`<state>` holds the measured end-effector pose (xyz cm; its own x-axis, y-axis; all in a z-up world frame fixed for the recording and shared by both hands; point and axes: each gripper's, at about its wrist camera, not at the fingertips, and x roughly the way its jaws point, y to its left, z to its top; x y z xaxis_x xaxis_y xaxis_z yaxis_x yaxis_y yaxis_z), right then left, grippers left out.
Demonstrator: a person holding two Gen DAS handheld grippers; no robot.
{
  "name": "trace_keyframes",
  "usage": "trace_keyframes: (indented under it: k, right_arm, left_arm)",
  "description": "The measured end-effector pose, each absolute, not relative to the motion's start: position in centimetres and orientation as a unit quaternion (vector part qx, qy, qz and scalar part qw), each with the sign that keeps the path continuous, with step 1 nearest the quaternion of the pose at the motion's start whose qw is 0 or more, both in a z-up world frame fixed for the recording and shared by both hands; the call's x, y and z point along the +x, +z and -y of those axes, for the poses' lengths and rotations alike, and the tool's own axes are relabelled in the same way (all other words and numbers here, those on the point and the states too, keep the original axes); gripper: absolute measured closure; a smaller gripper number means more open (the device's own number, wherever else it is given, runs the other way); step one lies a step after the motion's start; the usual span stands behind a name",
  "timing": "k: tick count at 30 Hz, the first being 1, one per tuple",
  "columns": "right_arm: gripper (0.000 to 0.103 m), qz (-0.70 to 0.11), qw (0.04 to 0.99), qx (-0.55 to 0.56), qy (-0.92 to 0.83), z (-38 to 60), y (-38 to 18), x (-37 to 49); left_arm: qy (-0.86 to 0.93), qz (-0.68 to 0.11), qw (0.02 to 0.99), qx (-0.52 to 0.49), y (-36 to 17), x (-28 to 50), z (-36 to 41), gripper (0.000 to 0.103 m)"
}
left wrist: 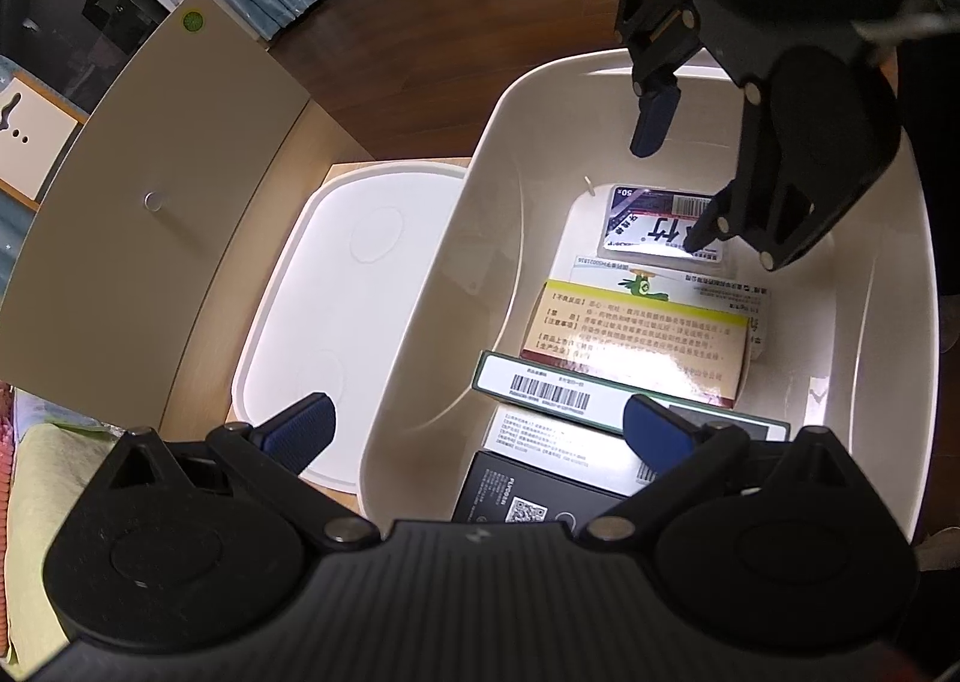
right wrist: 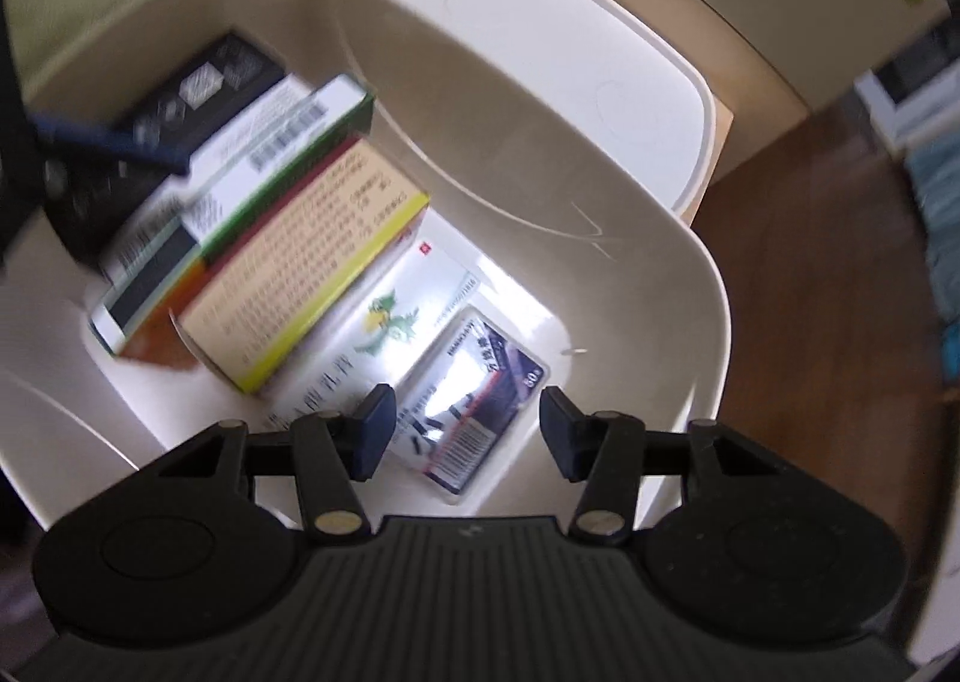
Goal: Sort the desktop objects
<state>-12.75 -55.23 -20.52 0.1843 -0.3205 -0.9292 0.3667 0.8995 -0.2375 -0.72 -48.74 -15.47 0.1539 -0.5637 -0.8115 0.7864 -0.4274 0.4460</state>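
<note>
Several printed cardboard boxes (left wrist: 636, 346) (overlapping) fill the cream plastic bin (left wrist: 420, 286) at frame centre; right gripper (right wrist: 465, 430) spread above a clear-wrapped packet (right wrist: 468, 400); left gripper (left wrist: 480, 430) spread, empty.

The left wrist camera looks steeply down from close above one end of the cream bin (left wrist: 888, 382), facing along it. The right wrist camera looks down from the opposite end, nearer to the bottom and blurred. Both views share the bin's inside and the white lid (left wrist: 336, 286) beside it.
</note>
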Motion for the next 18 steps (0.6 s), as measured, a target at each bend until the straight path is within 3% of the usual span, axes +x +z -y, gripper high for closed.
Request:
trace_keyframes:
  k: [18]
  right_arm:
    - [0.050,-0.551,0.784,0.163,-0.234,56.5,-18.1,-15.0]
  left_arm:
    - [-0.643,-0.118,0.522,0.548,-15.8,-0.5,48.9,0.000]
